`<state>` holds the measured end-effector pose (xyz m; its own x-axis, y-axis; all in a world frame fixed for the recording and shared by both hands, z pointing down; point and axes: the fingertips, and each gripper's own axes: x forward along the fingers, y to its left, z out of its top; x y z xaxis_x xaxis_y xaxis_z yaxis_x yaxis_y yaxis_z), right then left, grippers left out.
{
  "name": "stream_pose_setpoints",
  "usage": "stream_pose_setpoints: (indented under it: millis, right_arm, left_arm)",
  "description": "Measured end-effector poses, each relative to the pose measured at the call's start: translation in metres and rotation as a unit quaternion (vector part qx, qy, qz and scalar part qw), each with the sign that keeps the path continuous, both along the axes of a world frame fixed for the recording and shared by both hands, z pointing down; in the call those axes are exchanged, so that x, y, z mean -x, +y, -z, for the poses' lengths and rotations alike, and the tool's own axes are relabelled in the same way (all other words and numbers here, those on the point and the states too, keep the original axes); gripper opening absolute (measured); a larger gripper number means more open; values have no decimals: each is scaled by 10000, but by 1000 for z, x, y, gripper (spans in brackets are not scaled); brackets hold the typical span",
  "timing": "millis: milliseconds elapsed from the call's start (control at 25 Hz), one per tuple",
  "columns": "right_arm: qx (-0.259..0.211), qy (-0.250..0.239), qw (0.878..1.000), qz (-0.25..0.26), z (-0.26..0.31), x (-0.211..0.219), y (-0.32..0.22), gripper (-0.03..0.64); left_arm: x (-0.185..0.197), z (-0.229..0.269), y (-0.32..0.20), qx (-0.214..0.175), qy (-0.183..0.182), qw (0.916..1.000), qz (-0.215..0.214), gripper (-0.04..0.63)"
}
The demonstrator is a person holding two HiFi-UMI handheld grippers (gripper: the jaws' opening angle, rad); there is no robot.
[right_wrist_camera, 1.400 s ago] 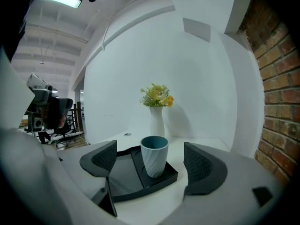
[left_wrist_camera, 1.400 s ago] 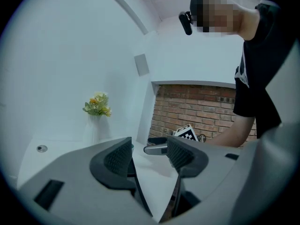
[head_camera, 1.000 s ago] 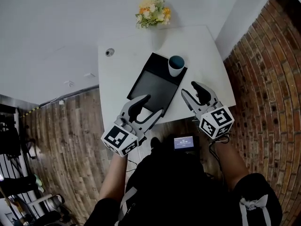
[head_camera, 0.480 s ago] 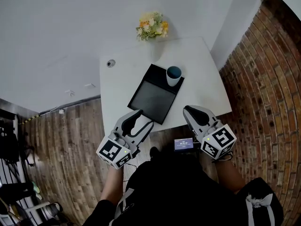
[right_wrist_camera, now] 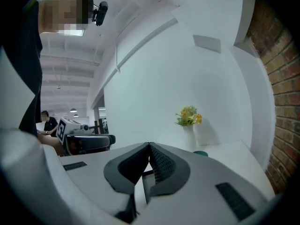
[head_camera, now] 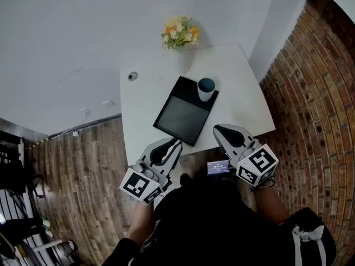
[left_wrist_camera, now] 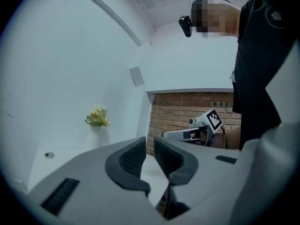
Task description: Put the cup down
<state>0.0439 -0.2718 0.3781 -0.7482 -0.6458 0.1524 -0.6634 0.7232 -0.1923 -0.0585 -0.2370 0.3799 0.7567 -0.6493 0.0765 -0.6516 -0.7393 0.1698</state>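
The jaws of the left gripper are closing: only a narrow slot is left between the ribbed pads, and nothing stands in it. The jaws of the right gripper are fully together, also on nothing. In the head view both the left gripper and the right gripper hang off the near edge of the white counter, well apart from the task's thing.

The cup stands upright on the far right corner of a dark flat tray that lies askew on the counter. Neither gripper touches it, so the putting down looks finished.

The cup is small, white outside and teal within, without a handle that I can see. I judge it light and stiff, with a smooth wall that could slip under hard pads. Whether it is ceramic or paper, and whether it holds liquid, cannot be told. The surest hold would be across the wall at about mid-height, kept level, or one jaw inside the rim and one outside.

No brand or label shows on the cup or tray. Each marker cube bears only black-and-white squares. A small lit screen at the person's front carries a line of characters too small to read. A vase of flowers stands at the counter's far edge.
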Motion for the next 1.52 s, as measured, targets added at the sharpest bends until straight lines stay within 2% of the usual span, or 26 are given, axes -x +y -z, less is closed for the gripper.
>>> stream_pose_setpoints:
  millis: [400,760,1520]
  right_arm:
    - [-7,-6,9999,-164,-4,-7,-1,12]
    - [-132,67,9998,-159,-3,-8,3,12]
    - [-203,281,9991,-259,-7,-14,2,12]
  left_arm:
    - [10,5,0,-58,15,10000,-6,8]
    - [8,7,4,-102,-59,9999,-62,8]
    - [5,11,4,-86,47,9999,-89,8]
